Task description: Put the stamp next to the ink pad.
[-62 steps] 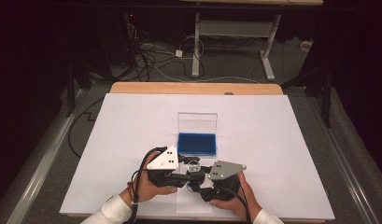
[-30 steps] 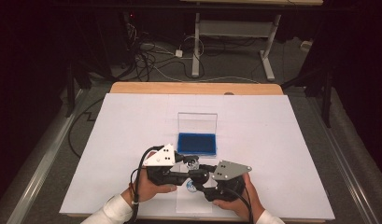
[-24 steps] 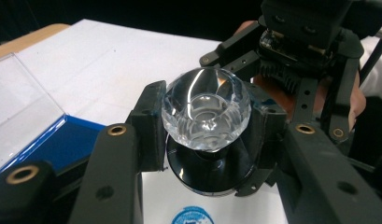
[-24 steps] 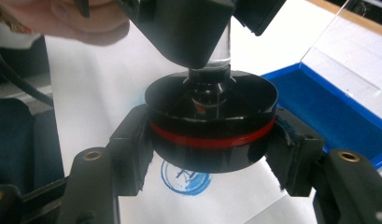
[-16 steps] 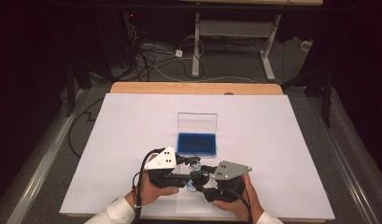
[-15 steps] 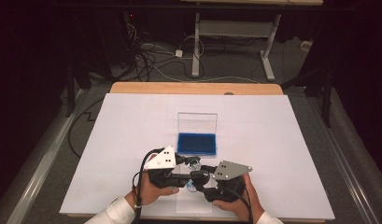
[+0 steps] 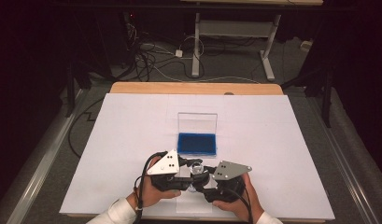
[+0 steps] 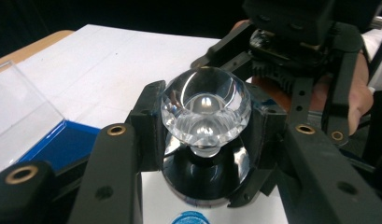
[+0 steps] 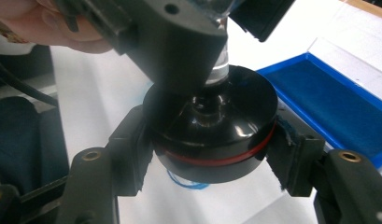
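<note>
A clear faceted crystal ball (image 8: 205,109) sits on top of a round black base (image 8: 205,177) with a red ring (image 9: 212,161). My left gripper (image 8: 207,133) is shut on the crystal's sides. My right gripper (image 9: 212,154) is shut on the black base (image 9: 212,126) from the opposite side, with the left gripper's body (image 9: 170,37) just above it. In the high view both grippers meet near the table's front edge, the left gripper (image 7: 181,176) and the right gripper (image 7: 208,185) around the crystal (image 7: 196,168). A small blue ring (image 9: 188,183) lies on the table under the base.
An open blue-lined case (image 7: 196,144) with its clear lid (image 7: 197,122) standing up lies just beyond the grippers on the white table sheet (image 7: 282,140). The case's blue tray (image 9: 338,93) is close beside the base. Floor cables and desk legs (image 7: 195,42) lie behind the table.
Both grippers have stayed together near the front edge with only small shifts of the hands. The crystal and base remain held between them.
</note>
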A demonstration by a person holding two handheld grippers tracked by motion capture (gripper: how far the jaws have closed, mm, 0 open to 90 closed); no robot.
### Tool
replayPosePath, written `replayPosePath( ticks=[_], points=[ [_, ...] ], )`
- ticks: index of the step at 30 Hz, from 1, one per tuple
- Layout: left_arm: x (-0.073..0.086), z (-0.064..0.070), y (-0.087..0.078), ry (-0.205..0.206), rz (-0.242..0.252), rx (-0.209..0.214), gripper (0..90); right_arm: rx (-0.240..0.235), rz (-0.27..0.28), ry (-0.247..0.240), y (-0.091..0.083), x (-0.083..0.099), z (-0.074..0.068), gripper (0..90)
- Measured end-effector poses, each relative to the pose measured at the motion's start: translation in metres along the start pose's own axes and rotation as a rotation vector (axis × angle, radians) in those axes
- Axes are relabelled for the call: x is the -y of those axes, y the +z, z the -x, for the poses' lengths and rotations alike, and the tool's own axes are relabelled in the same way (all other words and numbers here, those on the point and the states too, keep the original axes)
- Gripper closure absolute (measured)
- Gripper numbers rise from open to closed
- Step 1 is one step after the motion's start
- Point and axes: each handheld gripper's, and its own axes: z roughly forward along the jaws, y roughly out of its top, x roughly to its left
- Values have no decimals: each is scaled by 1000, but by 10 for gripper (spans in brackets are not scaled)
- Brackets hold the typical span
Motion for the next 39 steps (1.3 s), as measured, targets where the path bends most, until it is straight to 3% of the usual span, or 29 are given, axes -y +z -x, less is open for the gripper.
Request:
replayPosePath(
  ticks=[4,6,9,17,20,26,29,34,39],
  points=[
    [-3,2,0,27,-21,0,542,0,-5,-11,0,0,0,382],
    [-3,0,-1,12,-17,-13,542,13,-5,-17,-1,-1,0,381],
    [-5,-5,-5,-7,-11,5,543,14,12,-24,-4,-2,0,382],
    [-5,-7,-6,2,-19,17,544,-4,13,-43,-4,-3,0,382],
    [-3,-9,-7,-20,-6,25,544,-2,19,-39,-6,-3,1,382],
    [5,-19,-8,-123,45,84,544,1,37,-29,-9,-3,3,383],
    [5,-17,-6,-105,35,88,543,-2,30,-29,-9,-1,2,384],
    [7,-19,-4,-137,35,118,543,-10,17,-35,-9,-1,2,384],
    [7,-18,-3,-133,41,125,542,-17,13,-33,-8,-1,3,384]
  ],
)
